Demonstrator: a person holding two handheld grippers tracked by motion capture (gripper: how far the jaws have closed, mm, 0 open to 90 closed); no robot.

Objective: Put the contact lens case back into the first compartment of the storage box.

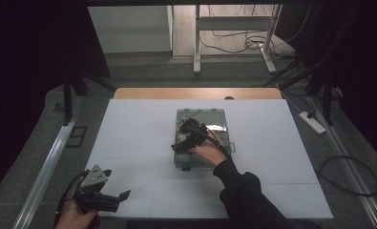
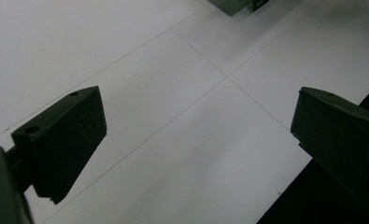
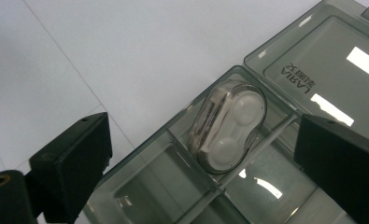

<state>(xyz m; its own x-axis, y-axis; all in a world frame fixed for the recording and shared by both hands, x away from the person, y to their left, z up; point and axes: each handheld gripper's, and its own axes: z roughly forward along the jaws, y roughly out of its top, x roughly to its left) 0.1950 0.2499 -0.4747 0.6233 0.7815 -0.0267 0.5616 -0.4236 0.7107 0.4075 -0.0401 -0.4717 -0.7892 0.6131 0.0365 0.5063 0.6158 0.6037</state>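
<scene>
I'm hovering my right claw (image 3: 201, 158), jaws spread wide, over the open grey box (image 1: 203, 138) mid-table, with a small white case (image 3: 229, 126) sitting in its 12 o'clock compartment, while my left claw (image 1: 112, 191) is idling open down at 7 o'clock.

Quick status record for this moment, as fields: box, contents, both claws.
box: clear grey plastic compartment box, lid open, mid-table on the white board
contents: white double-dome contact lens case tilted in one compartment; the compartments beside it look empty
right claw: open, over the box, holding nothing
left claw: open, holding nothing, over the board's near left corner
</scene>
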